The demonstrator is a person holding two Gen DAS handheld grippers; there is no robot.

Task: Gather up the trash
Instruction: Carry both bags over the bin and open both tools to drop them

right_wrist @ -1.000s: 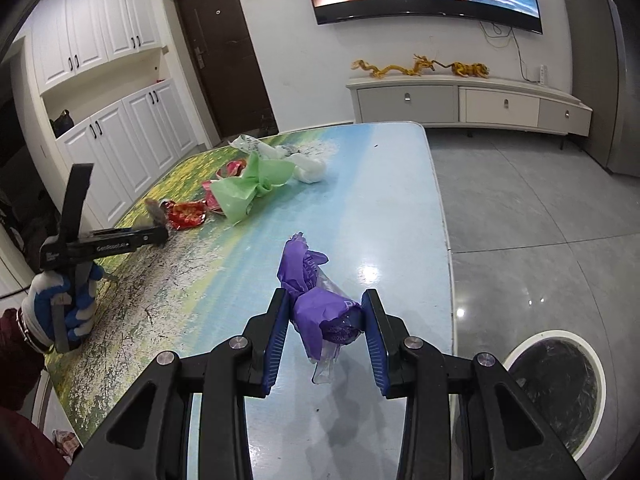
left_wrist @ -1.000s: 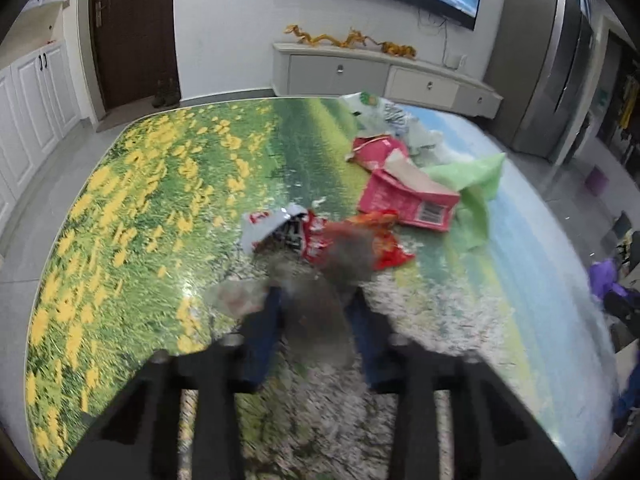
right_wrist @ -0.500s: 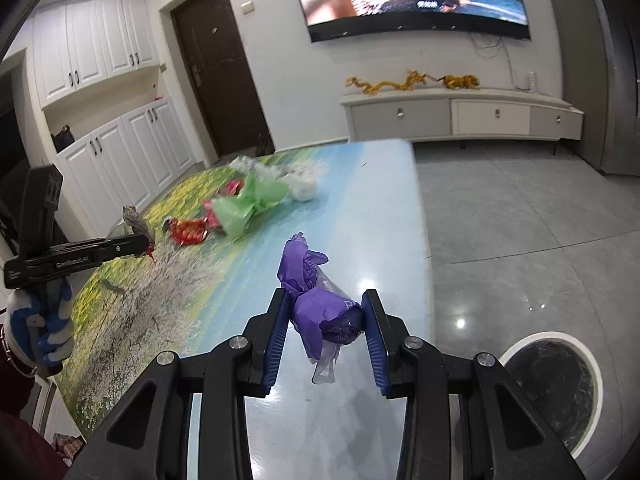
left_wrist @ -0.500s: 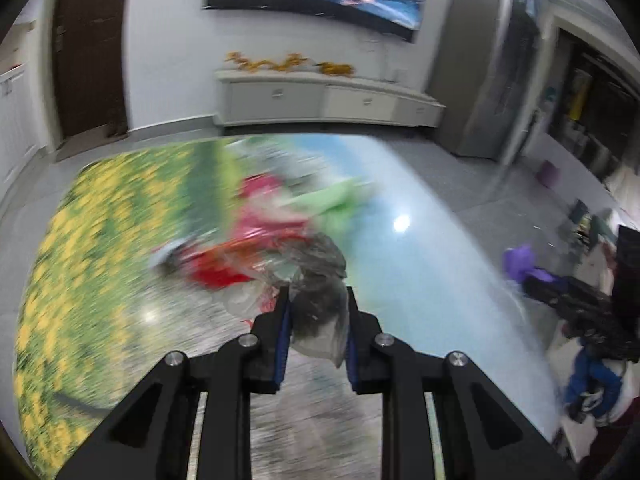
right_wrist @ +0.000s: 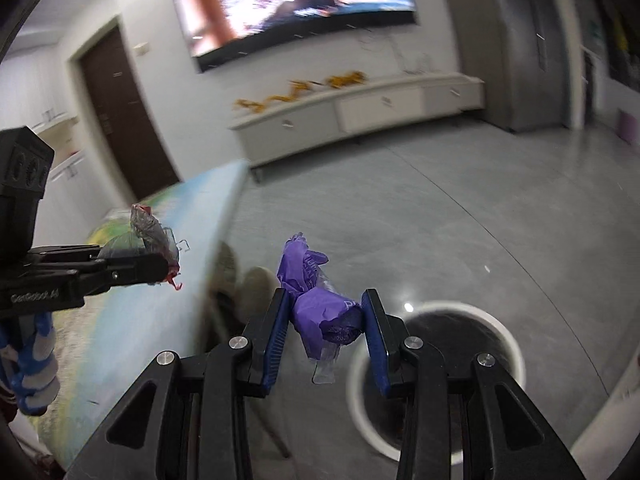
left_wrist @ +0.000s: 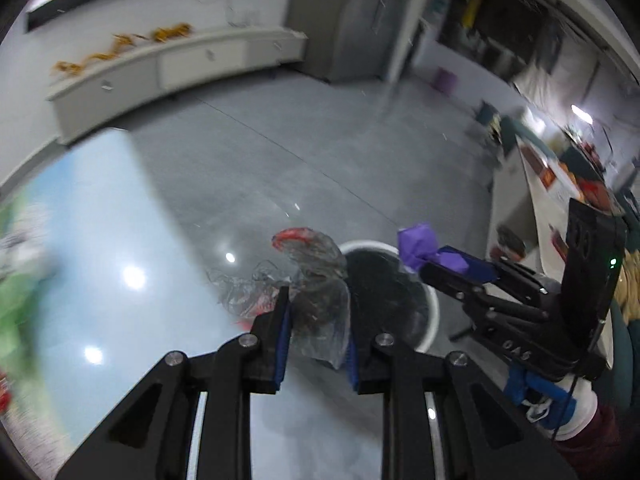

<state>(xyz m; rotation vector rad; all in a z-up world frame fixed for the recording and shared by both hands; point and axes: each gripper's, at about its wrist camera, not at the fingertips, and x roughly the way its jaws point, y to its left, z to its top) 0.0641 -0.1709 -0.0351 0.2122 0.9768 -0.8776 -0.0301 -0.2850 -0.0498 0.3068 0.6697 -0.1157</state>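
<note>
My left gripper (left_wrist: pixel 316 340) is shut on a crumpled clear plastic wrapper with red trim (left_wrist: pixel 316 276), held past the table's edge, just left of the bin below. My right gripper (right_wrist: pixel 326 328) is shut on a crumpled purple wrapper (right_wrist: pixel 320 304), held just left of the bin. The round white bin with a black liner (right_wrist: pixel 440 356) stands on the floor; it also shows in the left wrist view (left_wrist: pixel 384 288). The right gripper (left_wrist: pixel 448 268) and purple wrapper (left_wrist: pixel 416 240) show over the bin's right rim in the left wrist view. The left gripper (right_wrist: pixel 160 264) shows at the left in the right wrist view.
The table with a printed landscape top (left_wrist: pixel 100 240) lies to the left, with green trash (left_wrist: pixel 12 300) blurred at its far left. A white TV cabinet (right_wrist: pixel 360 112) stands by the wall under a screen. Grey floor tiles (right_wrist: pixel 480 200) surround the bin.
Both grippers have swung right, off the table toward the floor bin, each still holding its wrapper. The bin is now much nearer in both views.
</note>
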